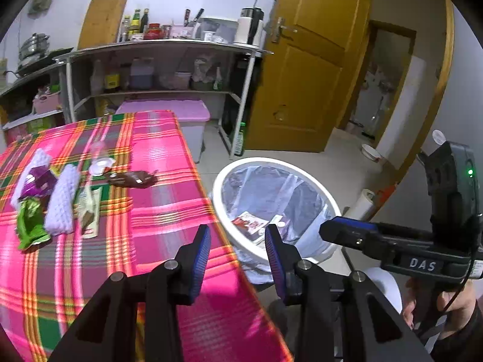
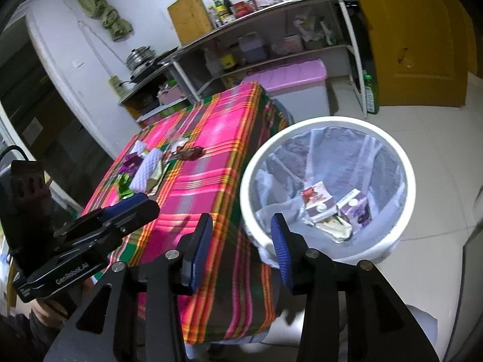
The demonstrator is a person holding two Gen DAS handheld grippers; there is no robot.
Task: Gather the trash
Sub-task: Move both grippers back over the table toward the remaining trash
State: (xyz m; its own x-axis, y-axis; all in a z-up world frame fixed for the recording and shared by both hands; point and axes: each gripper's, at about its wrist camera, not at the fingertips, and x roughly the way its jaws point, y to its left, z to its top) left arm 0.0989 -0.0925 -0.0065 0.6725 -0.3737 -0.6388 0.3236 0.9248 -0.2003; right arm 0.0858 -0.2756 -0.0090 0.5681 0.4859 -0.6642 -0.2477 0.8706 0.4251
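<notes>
Hovering empty, both half-open: left gripper (image 1: 238,259), right gripper (image 2: 241,252); wrappers (image 1: 33,208) crowd tablecloth (image 1: 169,187) beside bin (image 2: 404,163).

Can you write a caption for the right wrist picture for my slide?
Empty right gripper hovers by the white trash bin holding two cartons, wrappers left on the plaid table.

My left gripper (image 1: 237,261) and right gripper (image 2: 241,252) match: black angular linkage arms, silver round pivot pins, ribbed blue finger pads (image 1: 201,261). Right unit's side reads "DAS", green LED lit, thin black cable; left unit's reads "GenRobot.AI". Dark sleeve (image 1: 462,335) on my right arm.
</notes>
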